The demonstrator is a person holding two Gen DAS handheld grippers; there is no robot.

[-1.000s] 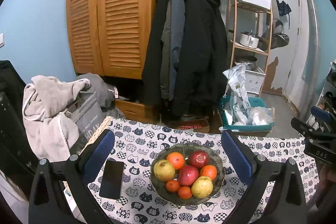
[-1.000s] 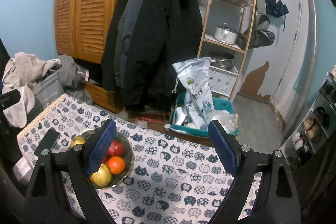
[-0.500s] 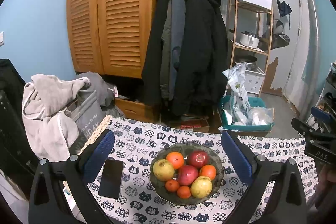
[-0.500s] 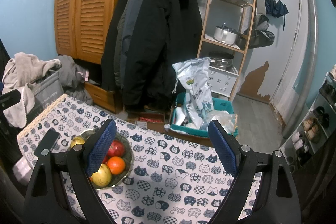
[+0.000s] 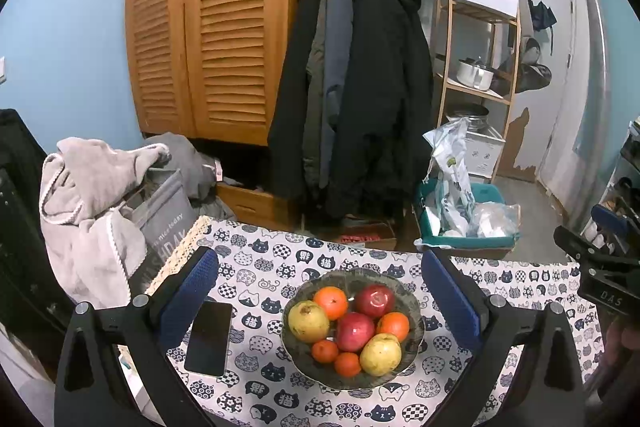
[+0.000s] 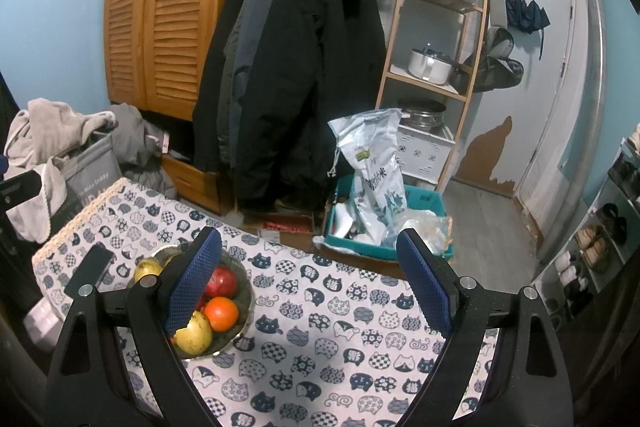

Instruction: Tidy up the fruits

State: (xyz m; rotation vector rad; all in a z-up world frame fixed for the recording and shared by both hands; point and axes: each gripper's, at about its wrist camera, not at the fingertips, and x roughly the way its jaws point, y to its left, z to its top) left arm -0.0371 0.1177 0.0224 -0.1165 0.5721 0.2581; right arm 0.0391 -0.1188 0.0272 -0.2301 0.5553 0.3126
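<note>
A dark glass bowl (image 5: 416, 311) sits on the cat-print tablecloth (image 5: 280, 259), holding two red apples (image 5: 374, 299), two yellow pears (image 5: 308, 319) and several oranges (image 5: 331, 302). My left gripper (image 5: 320, 297) hovers open above and in front of the bowl, nothing between its blue pads. In the right wrist view the bowl (image 6: 242, 311) lies at the lower left, partly hidden behind the left finger. My right gripper (image 6: 312, 281) is open over bare cloth (image 6: 340, 327), right of the bowl. The right gripper's body (image 5: 600, 279) shows at the left view's right edge.
A black phone (image 5: 209, 337) lies flat on the cloth left of the bowl. Beyond the table's far edge stand a teal crate (image 5: 464, 223) with bags, a coat rack (image 5: 360, 87), a wooden wardrobe (image 5: 200, 27) and a laundry basket (image 5: 160, 211) with clothes.
The left wrist view has drifted slightly; the bowl sits marginally lower in it. Both grippers stay open and nothing on the table has moved.
</note>
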